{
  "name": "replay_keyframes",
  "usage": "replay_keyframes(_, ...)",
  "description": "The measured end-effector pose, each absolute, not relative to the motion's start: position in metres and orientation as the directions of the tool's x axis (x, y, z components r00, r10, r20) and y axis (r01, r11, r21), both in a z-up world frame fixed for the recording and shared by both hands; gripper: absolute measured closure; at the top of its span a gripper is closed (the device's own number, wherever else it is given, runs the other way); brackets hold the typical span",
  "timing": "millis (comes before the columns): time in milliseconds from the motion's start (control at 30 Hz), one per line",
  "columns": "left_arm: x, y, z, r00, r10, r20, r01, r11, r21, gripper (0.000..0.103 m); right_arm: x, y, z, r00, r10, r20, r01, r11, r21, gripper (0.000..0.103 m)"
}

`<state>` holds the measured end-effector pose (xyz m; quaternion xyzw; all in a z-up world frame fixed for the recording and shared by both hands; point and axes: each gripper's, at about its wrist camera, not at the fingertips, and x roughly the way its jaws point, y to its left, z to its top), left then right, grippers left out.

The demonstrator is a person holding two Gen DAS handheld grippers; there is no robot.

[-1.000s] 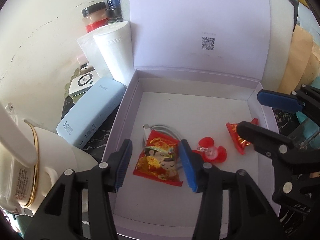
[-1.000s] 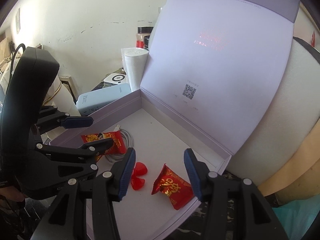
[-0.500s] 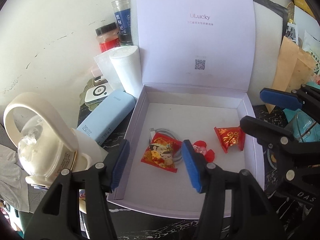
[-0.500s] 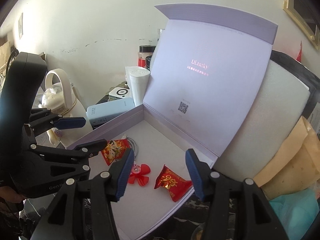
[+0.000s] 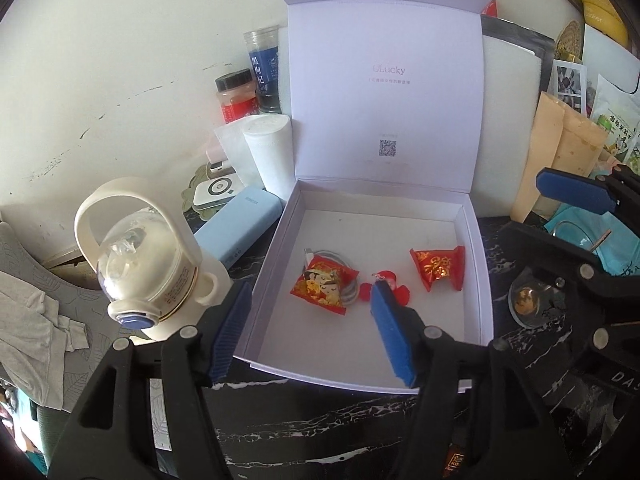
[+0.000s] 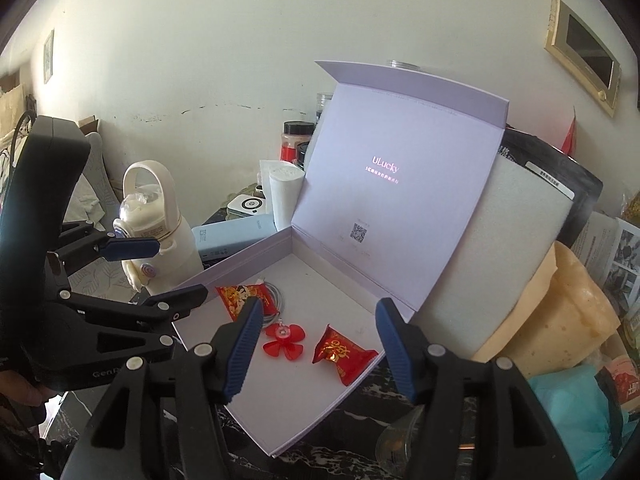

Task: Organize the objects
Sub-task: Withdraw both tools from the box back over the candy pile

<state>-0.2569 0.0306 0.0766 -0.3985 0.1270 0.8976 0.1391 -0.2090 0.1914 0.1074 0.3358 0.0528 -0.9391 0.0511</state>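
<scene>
A lavender box (image 5: 476, 264) stands with its lid upright on the dark marble top. In it lie a red snack packet with cartoon faces (image 5: 324, 286) on a white cable (image 5: 320, 252), a small red fan blade (image 5: 390, 290) and a red candy packet (image 5: 438, 268). My left gripper (image 5: 312, 336) hovers above the box's near edge, its jaws opening with nothing between them. My right gripper (image 6: 320, 346) hangs over the box's right corner, above the fan blade (image 6: 284, 340) and candy packet (image 6: 342, 354), its jaws also opening and holding nothing.
Left of the box stand a cream bottle with a loop handle (image 5: 152, 264), a light blue power bank (image 5: 236, 232), a white paper roll (image 5: 272, 156) and jars (image 5: 236, 96). Brown paper bags (image 5: 560, 160) and a foam sheet (image 6: 500, 240) crowd the right.
Both grippers have drawn back and up from the box, so it looks smaller and farther. Both pairs of jaws have spread wider. The items in the box have not moved.
</scene>
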Motion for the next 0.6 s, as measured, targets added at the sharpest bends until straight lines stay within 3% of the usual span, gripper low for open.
replay_keyframes(600,-0.206,0.018,0.109,-0.688,0.156,-0.709,-0.322,-0.941,0.106,0.033,-0.153,0.187,0.132,-0.790,-0.062,-0.610,0.135,-0.988,-0.075,0.042)
